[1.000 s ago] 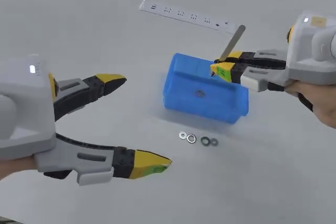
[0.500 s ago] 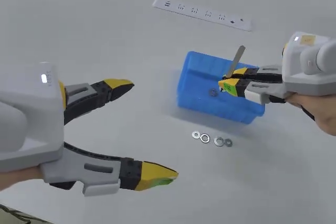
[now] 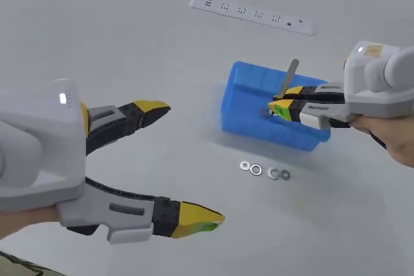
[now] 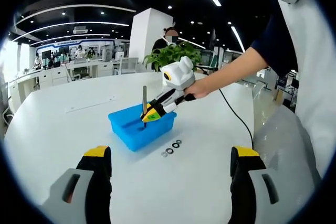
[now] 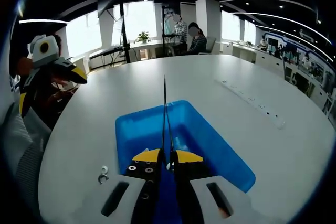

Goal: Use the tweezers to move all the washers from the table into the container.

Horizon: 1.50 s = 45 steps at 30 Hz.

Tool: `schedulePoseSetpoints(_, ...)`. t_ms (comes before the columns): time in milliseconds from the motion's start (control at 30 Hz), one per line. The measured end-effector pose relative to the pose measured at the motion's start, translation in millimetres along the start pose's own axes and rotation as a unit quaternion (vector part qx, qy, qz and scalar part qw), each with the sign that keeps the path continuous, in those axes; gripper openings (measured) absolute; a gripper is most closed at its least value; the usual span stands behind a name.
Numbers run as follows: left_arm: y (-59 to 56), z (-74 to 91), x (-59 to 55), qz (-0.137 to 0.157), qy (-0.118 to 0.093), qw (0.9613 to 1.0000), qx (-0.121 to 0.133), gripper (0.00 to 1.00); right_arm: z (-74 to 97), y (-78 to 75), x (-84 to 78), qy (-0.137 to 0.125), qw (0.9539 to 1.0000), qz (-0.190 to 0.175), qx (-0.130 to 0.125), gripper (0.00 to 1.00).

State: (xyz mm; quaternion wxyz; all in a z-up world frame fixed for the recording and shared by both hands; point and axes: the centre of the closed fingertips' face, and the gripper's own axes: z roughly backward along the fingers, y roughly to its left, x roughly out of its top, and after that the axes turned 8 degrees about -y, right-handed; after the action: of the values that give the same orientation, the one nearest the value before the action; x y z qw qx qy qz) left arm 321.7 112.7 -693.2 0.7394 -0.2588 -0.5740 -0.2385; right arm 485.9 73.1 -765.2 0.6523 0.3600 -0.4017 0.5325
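Observation:
The blue container [image 3: 246,98] stands mid-table. My right gripper [image 3: 277,109] hovers over its middle, shut on grey metal tweezers [image 3: 289,77] that stick up and slant down into the bin. A small grey washer [image 3: 265,114] shows inside the container by the tweezers' lower end; whether it is pinched I cannot tell. Several washers [image 3: 264,171] lie in a short row on the table just in front of the container, and again at the washers [image 5: 103,174]. My left gripper [image 3: 184,163] is wide open at the near left, holding nothing, well away from them.
A white power strip [image 3: 252,14] lies at the far side of the white table [image 3: 129,43]. In the left gripper view a person's arm [image 4: 231,69] reaches in from the right behind the right gripper. Chairs, desks and people stand beyond the table.
My right gripper with the tweezers has moved from the container's far rim toward its middle and lower into it. The left gripper has stayed open; the head camera has shifted.

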Motion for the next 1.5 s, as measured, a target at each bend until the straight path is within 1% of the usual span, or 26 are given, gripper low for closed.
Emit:
schedulePoseSetpoints(200, -0.8, 1.2, -1.7, 0.002, 0.004, 1.0, -0.001, 0.99, -0.3, -0.6, -1.9, 0.001, 1.0, -0.005, -0.001, 0.1)
schedulePoseSetpoints(300, -2.7, 0.0, -0.4, 0.002, 0.004, 1.0, -0.003, 0.99, -0.1, -1.4, -1.5, -0.001, 1.0, -0.008, -0.002, 0.1)
schedulePoseSetpoints(433, -2.2, -1.6, 0.4, 0.001, 0.005, 1.0, -0.004, 0.99, 0.3, -1.9, -0.1, -0.005, 1.0, -0.008, -0.002, 0.1)
schedulePoseSetpoints(600, 5.0, -10.0, 6.4, -0.003, -0.001, 1.0, -0.005, 0.99, 1.8, -0.5, 4.8, -0.011, 0.9999, -0.001, -0.001, 0.09)
schedulePoseSetpoints(667, 14.8, -15.8, 14.6, -0.03, -0.018, 0.9994, 0.004, 0.97, 2.2, 0.2, 5.5, -0.01, 0.9999, 0.004, 0.002, 0.09)
schedulePoseSetpoints(700, 21.3, -20.2, 17.7, -0.029, -0.02, 0.9993, 0.008, 0.97, 2.1, 1.0, 5.9, -0.011, 0.9999, 0.003, 0.004, 0.09)
schedulePoseSetpoints(733, 29.3, -26.8, 23.7, -0.021, -0.031, 0.9993, 0.01, 0.97, 2.2, 1.7, 5.8, -0.009, 0.9999, 0.006, 0.005, 0.09)
schedulePoseSetpoints(800, 41.2, -37.6, 33.8, -0.022, -0.047, 0.9986, 0.012, 0.93, 2.5, 2.2, 5.6, -0.008, 0.9999, 0.007, 0.005, 0.09)
schedulePoseSetpoints(833, 48.3, -46.6, 39.4, -0.023, -0.052, 0.9983, 0.012, 0.91, 2.7, 2.5, 5.6, -0.008, 0.9999, 0.008, 0.005, 0.09)
schedulePoseSetpoints(900, 58.5, -62.1, 47.7, -0.028, -0.054, 0.9981, 0.013, 0.8, 2.9, 3.4, 5.3, -0.006, 0.9999, 0.008, 0.007, 0.09)
schedulePoseSetpoints(933, 61.0, -68.8, 51.3, -0.026, -0.059, 0.9979, 0.009, 0.79, 3.1, 3.5, 4.9, -0.005, 0.9999, 0.009, 0.008, 0.09)
schedulePoseSetpoints(967, 65.2, -78.8, 57.1, -0.019, -0.071, 0.9973, 0.006, 0.8, 3.2, 3.7, 4.2, -0.002, 0.9999, 0.01, 0.009, 0.09)
schedulePoseSetpoints(1000, 68.5, -84.5, 59.1, -0.017, -0.074, 0.9971, 0.005, 0.8, 3.4, 3.7, 3.9, -0.001, 0.9999, 0.011, 0.009, 0.09)
schedulePoseSetpoints(1033, 70.9, -89.4, 61.2, -0.015, -0.077, 0.9969, 0.002, 0.78, 3.7, 3.6, 3.9, 0.0, 0.9999, 0.012, 0.009, 0.09)
schedulePoseSetpoints(1133, 78.7, -106.7, 68.5, -0.012, -0.087, 0.9961, -0.009, 0.66, 4.9, 5.2, 5.4, 0.0, 0.9998, 0.015, 0.012, 0.09)
schedulePoseSetpoints(1200, 79.2, -116.3, 70.6, -0.009, -0.085, 0.996, -0.025, 0.62, 5.4, 5.6, 5.8, 0.001, 0.9998, 0.017, 0.013, 0.09)
schedulePoseSetpoints(1233, 78.8, -120.5, 69.6, -0.018, -0.078, 0.9962, -0.033, 0.6, 5.2, 6.4, 6.1, 0.0, 0.9997, 0.017, 0.016, 0.09)
schedulePoseSetpoints(1267, 76.8, -125.4, 67.8, -0.031, -0.069, 0.9959, -0.05, 0.58, 5.2, 6.8, 6.0, 0.001, 0.9997, 0.019, 0.018, 0.09)
schedulePoseSetpoints(1333, 74.9, -131.9, 65.6, -0.046, -0.057, 0.995, -0.068, 0.5, 5.2, 8.0, 5.4, 0.003, 0.9995, 0.023, 0.023, 0.09)
schedulePoseSetpoints(1400, 71.5, -139.1, 66.7, -0.044, -0.055, 0.9939, -0.085, 0.44, 5.0, 8.4, 4.5, 0.005, 0.9994, 0.024, 0.026, 0.09)
schedulePoseSetpoints(1433, 69.4, -142.6, 65.5, -0.047, -0.048, 0.9933, -0.094, 0.41, 4.8, 9.2, 4.2, 0.006, 0.9993, 0.023, 0.028, 0.09)
schedulePoseSetpoints(1467, 69.2, -144.9, 65.1, -0.049, -0.046, 0.9931, -0.096, 0.38, 4.7, 10.3, 4.0, 0.006, 0.9993, 0.023, 0.03, 0.09)
schedulePoseSetpoints(1500, 66.8, -147.7, 64.3, -0.049, -0.043, 0.9925, -0.103, 0.34, 4.7, 11.1, 3.8, 0.007, 0.9992, 0.024, 0.031, 0.09)
